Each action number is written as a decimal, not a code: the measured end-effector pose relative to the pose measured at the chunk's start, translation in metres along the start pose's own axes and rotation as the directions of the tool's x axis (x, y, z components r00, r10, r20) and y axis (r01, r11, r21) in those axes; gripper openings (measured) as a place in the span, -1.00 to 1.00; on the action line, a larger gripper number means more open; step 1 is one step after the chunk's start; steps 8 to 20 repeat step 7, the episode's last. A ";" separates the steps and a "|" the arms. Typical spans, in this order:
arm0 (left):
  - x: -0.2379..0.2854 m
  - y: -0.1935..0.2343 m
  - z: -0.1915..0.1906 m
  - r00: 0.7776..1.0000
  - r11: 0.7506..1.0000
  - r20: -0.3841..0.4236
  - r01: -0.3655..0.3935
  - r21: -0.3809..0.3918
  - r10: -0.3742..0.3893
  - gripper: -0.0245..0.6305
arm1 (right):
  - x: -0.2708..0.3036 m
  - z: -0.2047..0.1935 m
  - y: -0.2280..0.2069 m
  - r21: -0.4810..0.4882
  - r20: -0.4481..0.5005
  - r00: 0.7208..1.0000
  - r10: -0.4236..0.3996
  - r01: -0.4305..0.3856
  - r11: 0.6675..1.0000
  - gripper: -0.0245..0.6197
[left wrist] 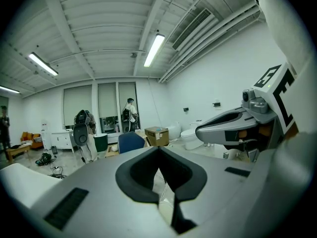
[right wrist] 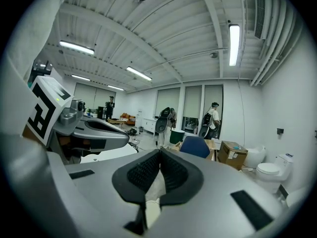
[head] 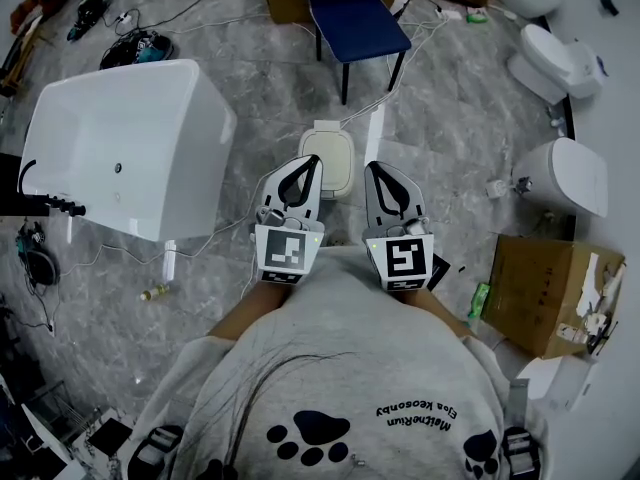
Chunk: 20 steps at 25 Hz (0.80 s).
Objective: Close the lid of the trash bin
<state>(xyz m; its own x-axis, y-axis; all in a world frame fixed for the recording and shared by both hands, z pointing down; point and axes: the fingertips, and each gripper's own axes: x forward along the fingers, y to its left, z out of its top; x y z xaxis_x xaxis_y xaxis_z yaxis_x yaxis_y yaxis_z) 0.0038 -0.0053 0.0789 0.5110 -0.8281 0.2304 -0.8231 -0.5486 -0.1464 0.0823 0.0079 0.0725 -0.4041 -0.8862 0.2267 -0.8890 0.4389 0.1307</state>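
Note:
A small cream trash bin (head: 330,154) stands on the grey floor just ahead of both grippers; from above its lid looks flat on top. My left gripper (head: 311,162) is shut, its tips over the bin's left edge, nothing between the jaws. My right gripper (head: 377,169) is shut too and holds nothing, just right of the bin. Both point nearly level across the room. In the left gripper view the left gripper (left wrist: 158,148) shows closed black pads, with the right gripper's body (left wrist: 237,125) beside it. In the right gripper view the right gripper (right wrist: 159,151) is likewise closed.
A white bathtub (head: 120,138) lies to the left and a blue chair (head: 355,13) stands beyond the bin. Toilets (head: 560,58) line the right side, with a cardboard box (head: 545,293) nearer. Cables trail across the floor. People stand far off by the windows (left wrist: 130,114).

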 end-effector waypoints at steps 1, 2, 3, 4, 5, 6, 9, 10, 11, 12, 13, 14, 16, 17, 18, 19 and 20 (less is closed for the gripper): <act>0.000 -0.001 0.000 1.000 1.000 -0.001 -0.001 0.001 0.001 -0.86 | -0.001 -0.001 -0.001 -0.001 0.000 1.000 -0.002 0.002 1.000 -0.82; 0.000 -0.002 -0.001 1.000 1.000 -0.001 -0.001 0.003 0.001 -0.86 | -0.002 -0.002 -0.003 -0.001 0.000 1.000 -0.004 0.004 1.000 -0.82; 0.000 -0.003 -0.001 1.000 1.000 -0.002 -0.002 0.003 0.002 -0.86 | -0.003 -0.002 -0.004 -0.001 0.001 1.000 -0.006 0.006 1.000 -0.82; 0.001 -0.003 -0.002 1.000 1.000 -0.001 -0.002 0.002 0.002 -0.86 | -0.003 -0.002 -0.006 0.000 0.002 1.000 -0.008 0.008 1.000 -0.82; 0.001 -0.004 -0.002 1.000 1.000 -0.001 -0.002 0.001 0.002 -0.86 | -0.003 -0.002 -0.007 0.000 0.003 1.000 -0.009 0.009 1.000 -0.82; 0.001 -0.005 -0.003 1.000 1.000 0.000 -0.002 0.000 0.002 -0.86 | -0.003 -0.003 -0.007 0.000 0.004 1.000 -0.009 0.009 1.000 -0.82; 0.001 -0.005 -0.003 1.000 1.000 0.001 -0.002 -0.001 0.002 -0.86 | -0.003 -0.003 -0.008 0.000 0.005 1.000 -0.009 0.009 1.000 -0.82; 0.001 -0.005 -0.003 1.000 1.000 0.001 -0.002 -0.001 0.002 -0.86 | -0.003 -0.003 -0.008 0.000 0.005 1.000 -0.009 0.009 1.000 -0.82; 0.001 -0.005 -0.003 1.000 1.000 0.001 -0.002 -0.001 0.002 -0.86 | -0.003 -0.003 -0.008 0.000 0.005 1.000 -0.009 0.009 1.000 -0.82; 0.001 -0.005 -0.003 1.000 1.000 0.001 -0.002 -0.001 0.002 -0.86 | -0.003 -0.003 -0.008 0.000 0.005 1.000 -0.009 0.009 1.000 -0.82; 0.001 -0.005 -0.003 1.000 1.000 0.001 -0.002 -0.001 0.002 -0.86 | -0.003 -0.003 -0.008 0.000 0.005 1.000 -0.009 0.009 1.000 -0.82; 0.001 -0.005 -0.003 1.000 1.000 0.001 -0.002 -0.001 0.002 -0.86 | -0.003 -0.003 -0.008 0.000 0.005 1.000 -0.009 0.009 1.000 -0.82; 0.001 -0.005 -0.003 1.000 1.000 0.001 -0.002 -0.001 0.002 -0.86 | -0.003 -0.003 -0.008 0.000 0.005 1.000 -0.009 0.009 1.000 -0.82; 0.001 -0.005 -0.003 1.000 1.000 0.001 -0.002 -0.001 0.002 -0.86 | -0.003 -0.003 -0.008 0.000 0.005 1.000 -0.009 0.009 1.000 -0.82; 0.001 -0.005 -0.003 1.000 1.000 0.001 -0.002 -0.001 0.002 -0.86 | -0.003 -0.003 -0.008 0.000 0.005 1.000 -0.009 0.009 1.000 -0.82; 0.001 -0.005 -0.003 1.000 1.000 0.001 -0.002 -0.001 0.002 -0.86 | -0.003 -0.003 -0.008 0.000 0.005 1.000 -0.009 0.009 1.000 -0.82; 0.001 -0.005 -0.003 1.000 1.000 0.001 -0.002 -0.001 0.002 -0.86 | -0.003 -0.003 -0.008 0.000 0.005 1.000 -0.009 0.009 1.000 -0.82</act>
